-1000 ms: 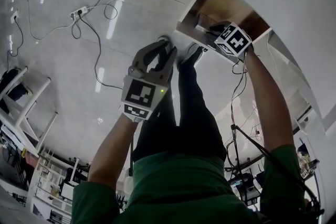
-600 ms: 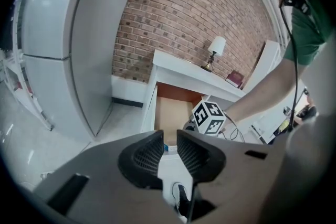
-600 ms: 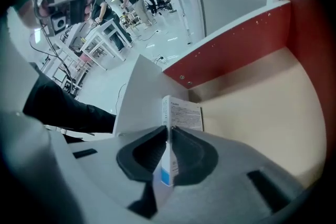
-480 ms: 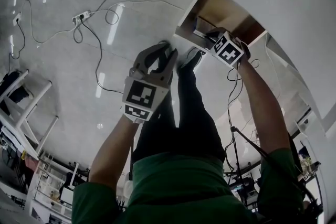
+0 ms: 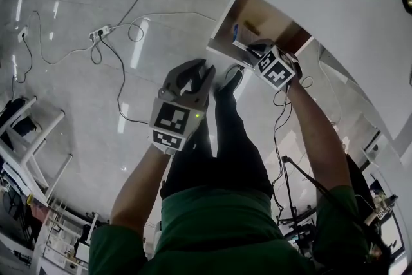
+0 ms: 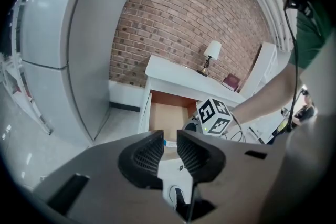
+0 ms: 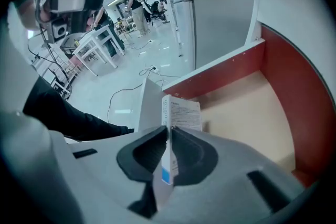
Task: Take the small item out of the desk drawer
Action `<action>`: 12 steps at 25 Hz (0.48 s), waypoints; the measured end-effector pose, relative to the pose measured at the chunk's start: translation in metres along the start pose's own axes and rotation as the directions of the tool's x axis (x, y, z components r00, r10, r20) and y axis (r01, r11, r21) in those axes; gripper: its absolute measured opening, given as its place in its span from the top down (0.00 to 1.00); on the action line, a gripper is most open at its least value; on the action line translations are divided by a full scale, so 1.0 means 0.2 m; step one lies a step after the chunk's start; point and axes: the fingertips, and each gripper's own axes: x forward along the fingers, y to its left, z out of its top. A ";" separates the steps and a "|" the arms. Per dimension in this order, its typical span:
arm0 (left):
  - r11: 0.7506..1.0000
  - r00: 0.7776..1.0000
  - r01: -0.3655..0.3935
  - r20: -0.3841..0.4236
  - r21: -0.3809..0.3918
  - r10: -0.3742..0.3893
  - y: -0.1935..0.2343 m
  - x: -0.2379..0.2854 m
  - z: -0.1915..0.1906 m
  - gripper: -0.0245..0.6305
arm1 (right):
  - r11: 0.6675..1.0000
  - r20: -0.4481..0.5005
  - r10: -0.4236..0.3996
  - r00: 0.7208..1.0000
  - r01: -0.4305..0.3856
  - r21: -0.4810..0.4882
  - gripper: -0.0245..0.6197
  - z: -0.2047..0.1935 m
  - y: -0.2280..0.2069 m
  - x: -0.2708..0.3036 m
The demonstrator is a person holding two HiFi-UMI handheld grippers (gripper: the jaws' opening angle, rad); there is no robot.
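Note:
The desk drawer [image 5: 256, 9] stands open under the white desk top, its brown floor [image 7: 252, 97] bare. My right gripper [image 7: 169, 136] is shut on a small white box [image 7: 181, 113] with printed text and a blue end, held upright over the drawer near its front wall. From the head view the right gripper [image 5: 250, 47] sits at the drawer's front edge, its marker cube below it. My left gripper [image 5: 193, 74] hangs over the floor left of the drawer. Its jaws [image 6: 169, 147] stand slightly apart with nothing between them. The open drawer [image 6: 168, 115] lies ahead of it.
Cables and a power strip [image 5: 100, 13] trail across the glossy floor. The person's legs and shoe [image 5: 228, 82] stand below the drawer. White tables [image 5: 26, 119] are at the left. A lamp [image 6: 211, 52] stands on the desk before a brick wall, a tall grey cabinet [image 6: 68, 50] to its left.
The right gripper has drawn back a little toward the drawer's front edge with the box in it. The left gripper has hardly moved.

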 end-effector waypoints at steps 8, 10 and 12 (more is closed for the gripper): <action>0.999 0.999 0.011 0.034 0.032 -0.012 -0.09 -0.10 0.13 0.85 | 0.998 0.086 -0.063 0.994 0.063 0.011 0.91 0.11 0.08 -0.27; 0.999 0.999 0.008 0.042 0.038 -0.010 -0.11 -0.13 0.16 0.85 | 0.997 0.103 -0.081 0.991 0.079 0.015 0.91 0.12 0.09 -0.35; 0.999 0.999 0.006 0.049 0.043 -0.008 -0.13 -0.16 0.19 0.85 | 0.995 0.119 -0.099 0.988 0.098 0.012 0.91 0.14 0.10 -0.44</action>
